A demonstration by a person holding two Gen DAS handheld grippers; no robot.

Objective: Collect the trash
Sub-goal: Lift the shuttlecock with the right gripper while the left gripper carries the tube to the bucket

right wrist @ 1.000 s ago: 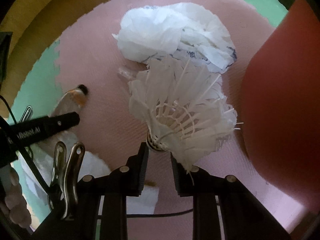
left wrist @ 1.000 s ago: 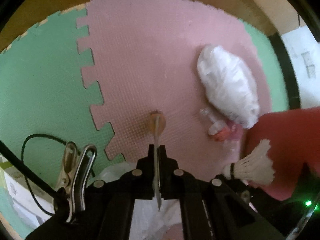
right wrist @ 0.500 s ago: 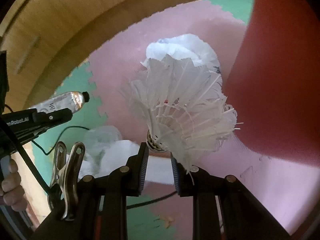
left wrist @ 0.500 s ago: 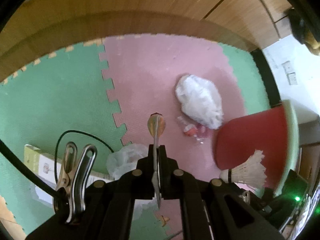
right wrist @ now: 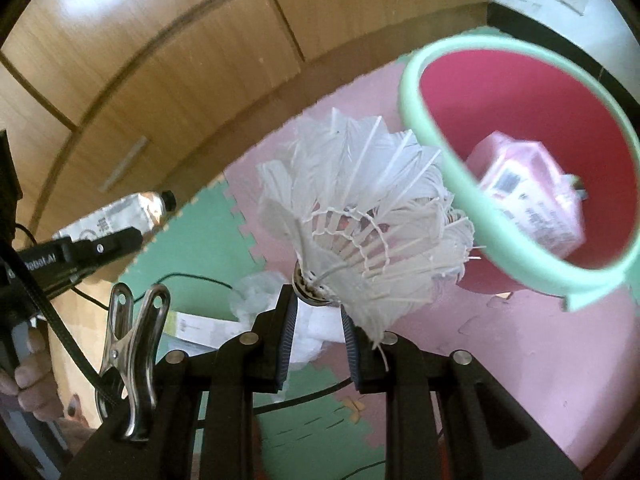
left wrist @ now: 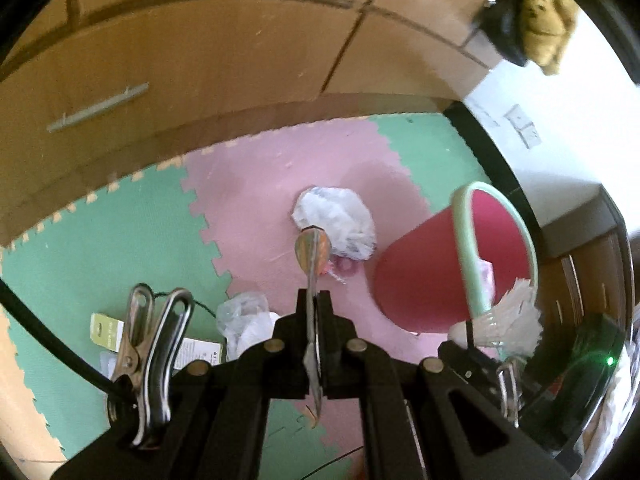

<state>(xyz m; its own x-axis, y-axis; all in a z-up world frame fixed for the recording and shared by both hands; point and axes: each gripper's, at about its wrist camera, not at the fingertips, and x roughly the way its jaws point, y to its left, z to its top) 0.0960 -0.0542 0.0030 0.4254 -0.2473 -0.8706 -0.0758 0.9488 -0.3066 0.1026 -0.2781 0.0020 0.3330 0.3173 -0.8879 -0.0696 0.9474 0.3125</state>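
— Gripping a flattened tube [left wrist: 313,257] edge-on, the left claw [left wrist: 314,312] is pinching tight above the foam mat [left wrist: 120,240].
— And the right claw [right wrist: 318,312] is clamping a shuttlecock [right wrist: 360,236] by its cork — beside the red bin [right wrist: 520,92].

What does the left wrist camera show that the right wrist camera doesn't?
Only the left wrist view shows the crumpled white plastic bag on the pink mat. Only the right wrist view shows the pink packet inside the bin and a hand. Both show the red bin, the shuttlecock in the right gripper, and the squeezed tube in the left gripper.
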